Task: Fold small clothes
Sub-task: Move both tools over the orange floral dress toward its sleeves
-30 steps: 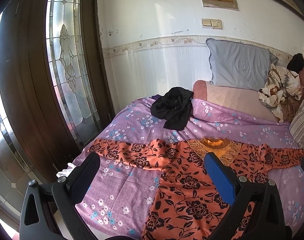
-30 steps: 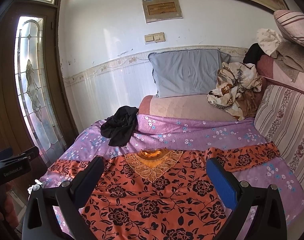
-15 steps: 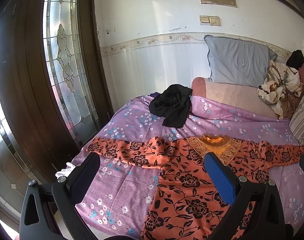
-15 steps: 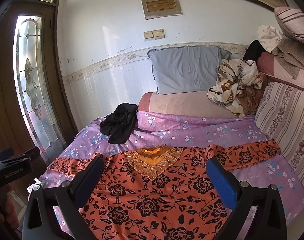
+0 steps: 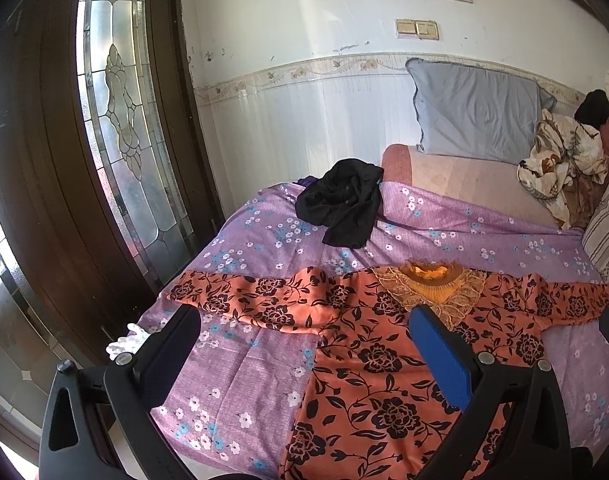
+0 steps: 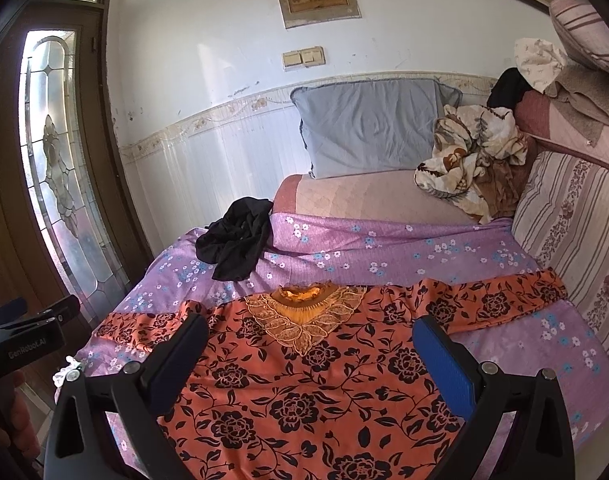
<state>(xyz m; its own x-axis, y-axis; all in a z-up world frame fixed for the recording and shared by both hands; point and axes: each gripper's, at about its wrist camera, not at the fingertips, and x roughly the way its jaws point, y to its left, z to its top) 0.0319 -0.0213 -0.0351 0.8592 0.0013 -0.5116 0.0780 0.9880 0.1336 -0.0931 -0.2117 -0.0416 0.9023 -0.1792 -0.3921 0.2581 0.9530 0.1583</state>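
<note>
Both sets of fingers spread wide, nothing pinched between them. Left gripper (image 5: 304,344) hovering over the near left part of the bed, above the patch where purple sheet meets orange fabric. Right gripper (image 6: 308,352) hovering over the chest of the orange floral top (image 6: 304,380), just below the lace neckline.

Top lying flat and face up on the bed (image 6: 384,240), both sleeves stretched straight out to the sides, neckline pointing toward the pillows. Left sleeve reaching the bed's edge by the door, right sleeve ending beside the striped cushion (image 6: 576,232).

Crumpled black garment (image 5: 340,204) farther up on the purple flowered sheet, apart from the top. Grey pillow (image 6: 368,128) propped against the wall, bundled brown-and-cream cloth (image 6: 472,160) next to it. Stained-glass door (image 5: 120,128) off to the left.
</note>
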